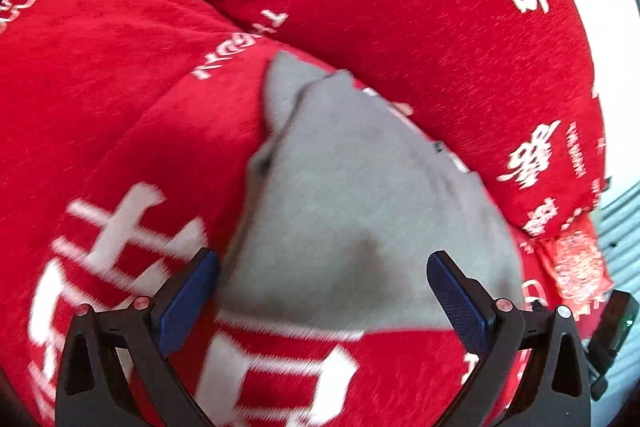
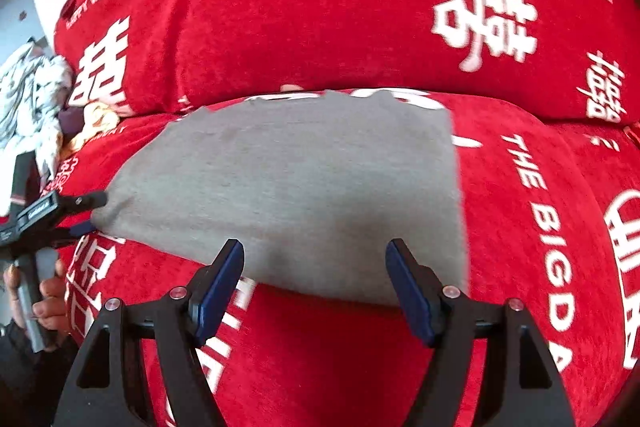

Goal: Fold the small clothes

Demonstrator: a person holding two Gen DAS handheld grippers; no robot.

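Grey garment [image 2: 296, 187] lying flat on red cover [image 2: 320, 27] | right gripper [image 2: 316, 287] hovering wide at its near edge, nothing gripped | left gripper [image 1: 322, 301] gaping wide (view blurred), over its side edge.

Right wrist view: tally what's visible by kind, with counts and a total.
Grey garment, flat on the cover: 1
Red cover with white lettering: 1
Grippers: 2, the right gripper with fingers apart, the left gripper at the garment's left corner
Hand on the left gripper's handle: 1
Pale crumpled cloth pile at left: 1
Total: 6
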